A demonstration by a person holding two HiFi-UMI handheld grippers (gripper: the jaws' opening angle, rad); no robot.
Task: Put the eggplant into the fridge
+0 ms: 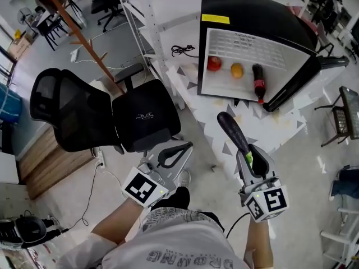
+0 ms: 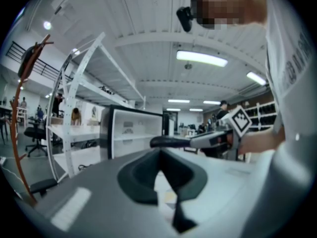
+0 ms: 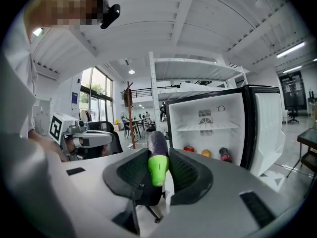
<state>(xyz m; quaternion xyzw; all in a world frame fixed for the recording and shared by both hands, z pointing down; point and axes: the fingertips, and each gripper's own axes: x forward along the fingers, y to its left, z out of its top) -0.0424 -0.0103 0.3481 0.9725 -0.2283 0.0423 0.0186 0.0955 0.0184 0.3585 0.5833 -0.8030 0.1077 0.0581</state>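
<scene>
The eggplant (image 1: pixel 234 134) is dark purple with a green stem end (image 3: pixel 158 168). My right gripper (image 1: pixel 251 153) is shut on it near the stem, and the purple body sticks out ahead towards the fridge (image 1: pixel 247 46). In the right gripper view the eggplant (image 3: pixel 157 145) stands between the pads of the right gripper (image 3: pixel 158 156), and the open fridge (image 3: pixel 213 114) lies ahead. My left gripper (image 1: pixel 189 145) is lower left. Its tips meet with nothing between them, which the left gripper view confirms (image 2: pixel 161 152).
The fridge door (image 1: pixel 297 83) hangs open to the right. On the fridge floor sit a tomato (image 1: pixel 214 64), an orange (image 1: pixel 236 70) and a cola bottle (image 1: pixel 258 83). A black office chair (image 1: pixel 112 116) stands to the left, with a white rack (image 1: pixel 140 15) and a wooden coat stand (image 1: pixel 84 43) behind it.
</scene>
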